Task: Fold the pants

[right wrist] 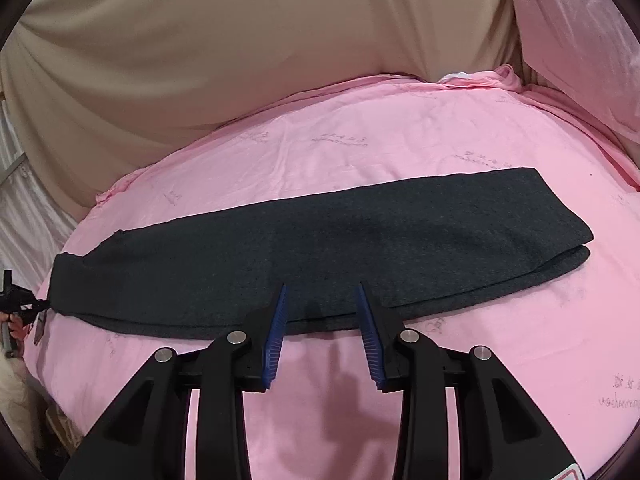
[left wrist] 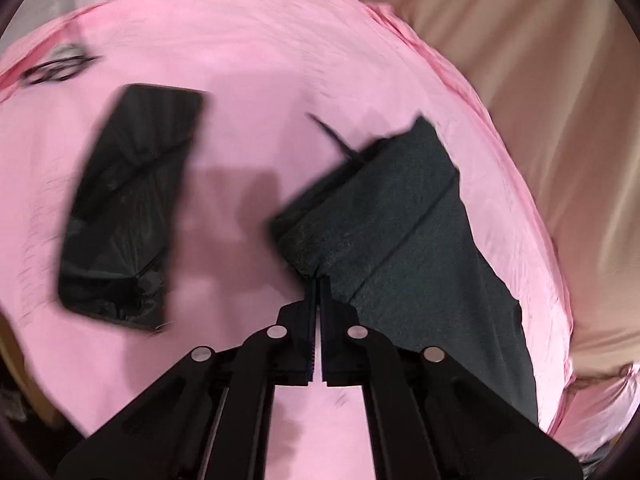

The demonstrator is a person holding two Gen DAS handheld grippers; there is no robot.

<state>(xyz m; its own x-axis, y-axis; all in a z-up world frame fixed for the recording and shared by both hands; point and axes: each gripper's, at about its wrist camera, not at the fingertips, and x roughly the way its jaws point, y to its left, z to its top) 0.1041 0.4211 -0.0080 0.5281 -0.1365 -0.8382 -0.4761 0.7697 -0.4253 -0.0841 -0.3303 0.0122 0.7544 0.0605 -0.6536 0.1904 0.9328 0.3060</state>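
Now, left gripper point(left wrist: 318, 280): jaws closed on the pants' point(left wrist: 400, 216) edge
Right gripper point(right wrist: 322, 294): jaws apart, empty, over the pants
Pants: lengthwise on pink sheet point(right wrist: 360, 140)

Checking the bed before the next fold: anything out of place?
Yes: a black bag-like bundle lies askew on the pink sheet, apart from the pants, whose drawstring trails loose.

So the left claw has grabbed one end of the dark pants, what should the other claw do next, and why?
Probably ease the right claw forward and close it on the near edge of the pants. Its jaws stand open with that edge just at their tips, not pinched, while the left claw is shut on the waist end. The pants lie long and flat on the pink sheet, so another fold likely needs two grips.
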